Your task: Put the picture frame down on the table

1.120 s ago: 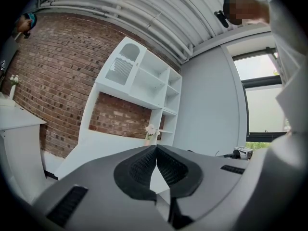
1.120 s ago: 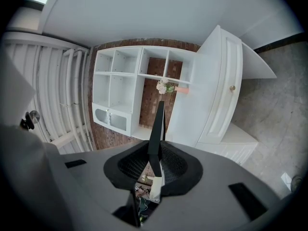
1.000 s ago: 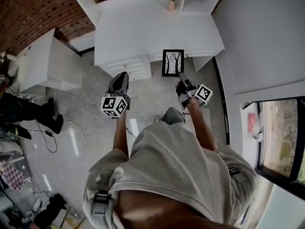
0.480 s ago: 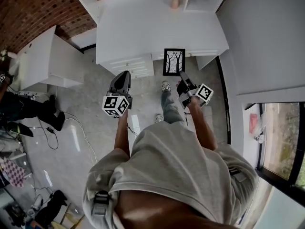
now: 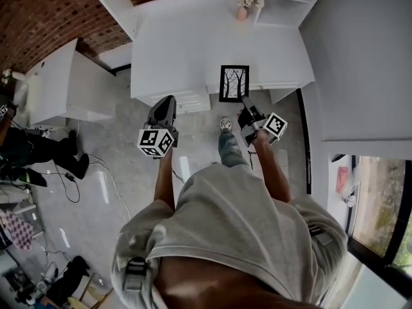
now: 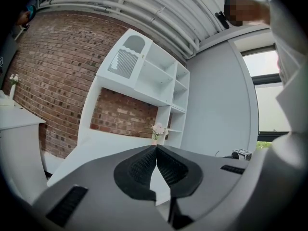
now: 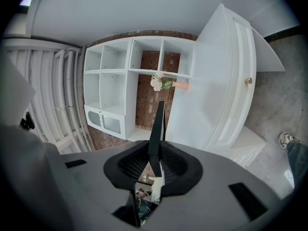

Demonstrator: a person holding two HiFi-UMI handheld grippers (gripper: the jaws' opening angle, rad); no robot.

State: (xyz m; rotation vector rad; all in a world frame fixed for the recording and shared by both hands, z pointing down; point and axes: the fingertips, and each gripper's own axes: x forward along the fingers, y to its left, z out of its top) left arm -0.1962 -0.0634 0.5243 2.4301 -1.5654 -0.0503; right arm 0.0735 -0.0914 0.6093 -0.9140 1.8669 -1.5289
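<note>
The large white table (image 5: 193, 44) fills the head view at twelve o'clock of the person, and its broad top is seen bare toward the near edge. The black rectangular picture frame with a bare-tree print (image 5: 234, 83) is held upright at about one o'clock of the person, at the table's near edge, with nothing of it resting on the top. It is clamped by its lower edge in the right gripper (image 5: 243, 100), whose pads are seen pressed on the frame edge-on (image 7: 157, 124). The left gripper (image 5: 168, 99) is closed on nothing at eleven o'clock. A small pink vase of flowers (image 5: 243, 2) stands at twelve o'clock of the frame. The approach is judged to be in hand; next, the frame must be brought over bare tabletop, lowered until it is supported, and only then released.
</note>
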